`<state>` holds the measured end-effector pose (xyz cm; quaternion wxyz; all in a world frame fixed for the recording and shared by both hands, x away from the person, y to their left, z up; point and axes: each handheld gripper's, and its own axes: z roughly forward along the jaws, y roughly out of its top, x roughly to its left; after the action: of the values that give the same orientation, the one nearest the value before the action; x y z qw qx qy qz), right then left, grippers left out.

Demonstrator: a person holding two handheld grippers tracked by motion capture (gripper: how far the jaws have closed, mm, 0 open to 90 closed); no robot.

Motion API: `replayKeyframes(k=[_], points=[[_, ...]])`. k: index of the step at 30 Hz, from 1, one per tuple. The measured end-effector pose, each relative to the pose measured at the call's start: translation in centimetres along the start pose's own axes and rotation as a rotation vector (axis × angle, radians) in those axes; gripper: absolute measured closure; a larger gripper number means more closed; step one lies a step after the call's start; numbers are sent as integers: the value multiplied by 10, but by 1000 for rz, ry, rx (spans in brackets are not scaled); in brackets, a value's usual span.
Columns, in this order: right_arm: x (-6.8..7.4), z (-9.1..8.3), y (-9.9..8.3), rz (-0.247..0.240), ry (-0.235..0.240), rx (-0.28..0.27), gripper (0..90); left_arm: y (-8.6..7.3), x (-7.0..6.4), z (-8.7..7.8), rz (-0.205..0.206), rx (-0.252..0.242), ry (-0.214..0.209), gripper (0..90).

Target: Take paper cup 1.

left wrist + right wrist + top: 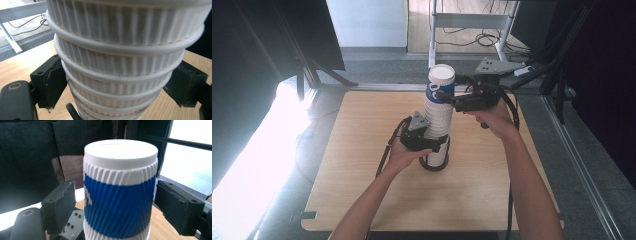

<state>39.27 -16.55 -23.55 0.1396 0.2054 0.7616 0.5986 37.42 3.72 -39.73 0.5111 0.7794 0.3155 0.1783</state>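
Note:
A tall stack of upturned ribbed white paper cups [438, 120] stands mid-table on the wooden table [362, 175]. The top cup [441, 82] has a blue band. My left gripper [435, 146] is shut on the lower part of the stack; in the left gripper view its pads [53, 82] press both sides of the ribbed cups [120, 65]. My right gripper [443, 93] is level with the top cup. In the right gripper view its jaws stand open on either side of the blue-banded cup [120, 195], with a gap at the left pad [61, 205].
A white desk frame [472, 22] and floor cables stand beyond the table's far edge. Black curtains hang at the left and right. Bright light floods the floor at left. Bare table surface [472, 200] surrounds the stack.

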Motion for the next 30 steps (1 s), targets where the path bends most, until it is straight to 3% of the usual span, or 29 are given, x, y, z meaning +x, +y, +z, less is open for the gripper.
replayKeyframes(k=[7, 14, 21, 23, 30], points=[[-5, 13, 4, 20, 9, -3, 193, 0, 0, -1, 7, 1, 2, 132], [-3, 18, 3, 2, 11, 3, 232, 0, 0, -1, 5, 0, 1, 132], [-4, 17, 4, 3, 19, -5, 240, 0, 0, -1, 6, 0, 2, 132], [-5, 14, 7, 15, 20, -37, 240, 0, -1, 0, 6, 0, 4, 132], [-2, 8, 15, 4, 10, -67, 243, 0, -2, -1, 3, 3, -4, 131]])
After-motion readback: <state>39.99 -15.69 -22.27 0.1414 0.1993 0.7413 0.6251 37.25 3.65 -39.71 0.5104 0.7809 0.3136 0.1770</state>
